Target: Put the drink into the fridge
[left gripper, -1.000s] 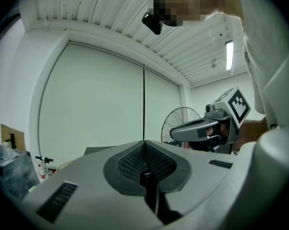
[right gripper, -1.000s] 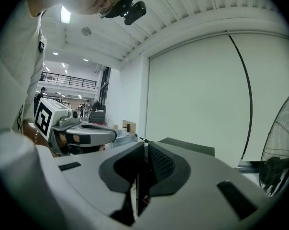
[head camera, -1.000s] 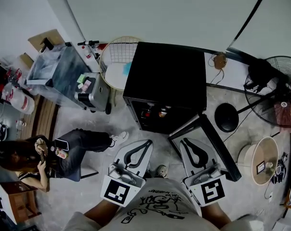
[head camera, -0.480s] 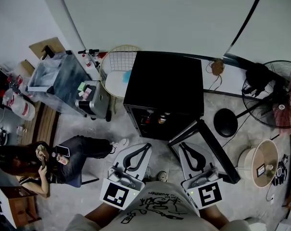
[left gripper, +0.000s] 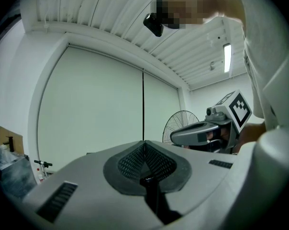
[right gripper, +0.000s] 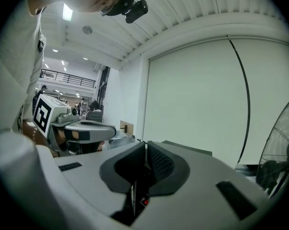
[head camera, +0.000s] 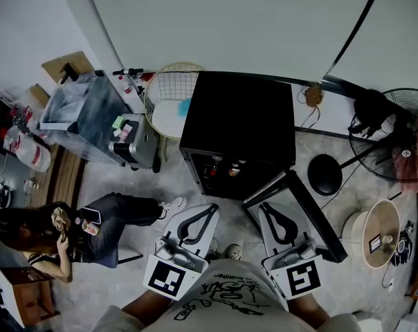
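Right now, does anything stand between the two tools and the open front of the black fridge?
Nothing visible does. The black box-shaped fridge has its door swung open at the right, and only bare grey floor lies between its opening and the shut, empty left tool and right tool.

left gripper: jaws together, empty | right gripper: jaws together, empty | both side by side, pointing forward

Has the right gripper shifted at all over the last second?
No. The right gripper lies over the same part of the open fridge door as a second ago, with its jaws shut and nothing between them.
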`<move>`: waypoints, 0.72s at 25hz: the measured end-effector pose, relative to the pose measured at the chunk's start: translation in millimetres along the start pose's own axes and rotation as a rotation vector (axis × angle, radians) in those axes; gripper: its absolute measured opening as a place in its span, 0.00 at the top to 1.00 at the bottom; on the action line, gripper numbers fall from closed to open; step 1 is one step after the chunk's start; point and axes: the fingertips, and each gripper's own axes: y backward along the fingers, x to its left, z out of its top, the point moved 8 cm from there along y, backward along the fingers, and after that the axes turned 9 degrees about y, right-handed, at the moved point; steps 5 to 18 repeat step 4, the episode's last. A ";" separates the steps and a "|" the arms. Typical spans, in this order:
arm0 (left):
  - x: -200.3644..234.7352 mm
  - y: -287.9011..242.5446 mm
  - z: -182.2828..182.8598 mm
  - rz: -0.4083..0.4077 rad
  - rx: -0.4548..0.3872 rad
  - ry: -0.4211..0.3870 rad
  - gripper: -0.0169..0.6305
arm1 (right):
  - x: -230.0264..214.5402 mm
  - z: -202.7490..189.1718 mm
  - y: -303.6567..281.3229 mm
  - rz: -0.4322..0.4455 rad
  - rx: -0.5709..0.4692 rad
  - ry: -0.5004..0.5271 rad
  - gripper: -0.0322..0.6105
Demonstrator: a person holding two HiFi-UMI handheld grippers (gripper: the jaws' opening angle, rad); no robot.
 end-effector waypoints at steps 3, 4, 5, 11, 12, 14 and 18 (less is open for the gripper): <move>2.0 1.0 0.0 -0.002 0.001 0.003 0.94 | 1.6 -0.4 -0.4 0.006 0.013 0.007 0.92; 2.7 1.5 0.2 -0.002 0.000 0.004 0.94 | 2.0 -0.3 -0.7 0.007 0.016 0.010 0.92; 2.7 1.5 0.2 -0.002 0.000 0.004 0.94 | 2.0 -0.3 -0.7 0.007 0.016 0.010 0.92; 2.7 1.5 0.2 -0.002 0.000 0.004 0.94 | 2.0 -0.3 -0.7 0.007 0.016 0.010 0.92; 2.7 1.5 0.2 -0.002 0.000 0.004 0.94 | 2.0 -0.3 -0.7 0.007 0.016 0.010 0.92; 2.7 1.5 0.2 -0.002 0.000 0.004 0.94 | 2.0 -0.3 -0.7 0.007 0.016 0.010 0.92; 2.7 1.5 0.2 -0.002 0.000 0.004 0.94 | 2.0 -0.3 -0.7 0.007 0.016 0.010 0.92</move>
